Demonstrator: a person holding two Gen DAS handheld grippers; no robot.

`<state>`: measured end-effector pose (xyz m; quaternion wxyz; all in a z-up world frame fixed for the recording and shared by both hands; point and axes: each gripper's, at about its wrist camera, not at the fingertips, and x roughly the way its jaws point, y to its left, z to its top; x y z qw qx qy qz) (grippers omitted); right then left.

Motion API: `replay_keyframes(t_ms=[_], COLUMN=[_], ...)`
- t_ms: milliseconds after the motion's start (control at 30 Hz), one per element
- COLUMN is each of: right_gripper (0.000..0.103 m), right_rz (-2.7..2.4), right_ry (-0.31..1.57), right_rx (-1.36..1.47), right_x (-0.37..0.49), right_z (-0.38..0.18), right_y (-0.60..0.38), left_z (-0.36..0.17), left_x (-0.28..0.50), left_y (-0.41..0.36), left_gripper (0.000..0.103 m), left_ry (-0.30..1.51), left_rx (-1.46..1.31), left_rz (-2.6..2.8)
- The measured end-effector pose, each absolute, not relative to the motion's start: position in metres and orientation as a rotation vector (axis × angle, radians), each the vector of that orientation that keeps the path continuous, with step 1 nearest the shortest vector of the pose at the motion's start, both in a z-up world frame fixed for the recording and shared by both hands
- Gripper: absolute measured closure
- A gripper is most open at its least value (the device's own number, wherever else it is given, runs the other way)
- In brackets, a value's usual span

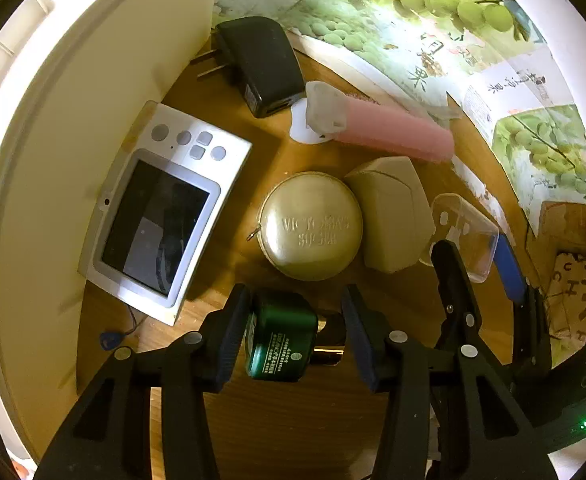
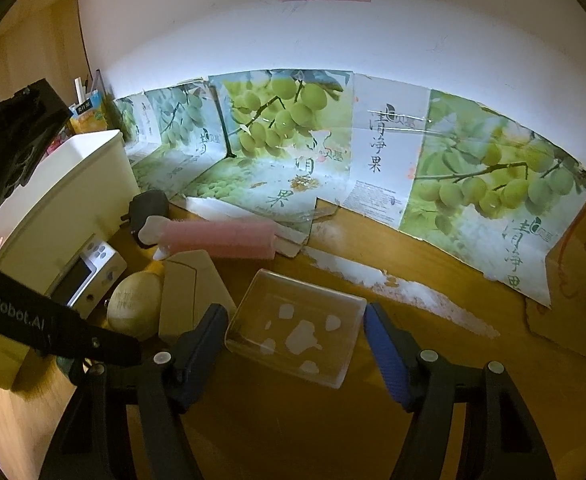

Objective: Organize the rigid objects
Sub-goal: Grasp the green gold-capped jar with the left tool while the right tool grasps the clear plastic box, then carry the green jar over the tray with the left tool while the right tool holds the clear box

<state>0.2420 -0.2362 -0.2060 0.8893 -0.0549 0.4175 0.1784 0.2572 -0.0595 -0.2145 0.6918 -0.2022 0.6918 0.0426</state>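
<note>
The green bottle (image 1: 281, 334) lies on the wooden table (image 1: 293, 420) between the spread fingers of the left gripper (image 1: 291, 332); its left finger looks to touch it, the right stands clear, and its gold cap is half hidden. Only the right wrist view shows the clear plastic box (image 2: 297, 330) whole, flat between the wide-open right gripper (image 2: 295, 354), ungrasped. Beyond sit a round gold tin (image 1: 311, 226), a small camera (image 1: 161, 216) and a pink brush (image 1: 389, 130).
</note>
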Motion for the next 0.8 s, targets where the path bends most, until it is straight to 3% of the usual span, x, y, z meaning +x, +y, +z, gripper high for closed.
replay_keyframes(t_ms=[800], right_gripper=[0.034], right_rz=[0.354], right_ry=[0.915], right_rx=[-0.154], right_x=[0.150], right_z=[-0.186], right_y=[-0.245], left_z=[-0.204], left_x=[0.184], left_y=[-0.063], left_gripper=[0.056], left_ry=[1.597], left_rx=[-0.400], left_rz=[0.023])
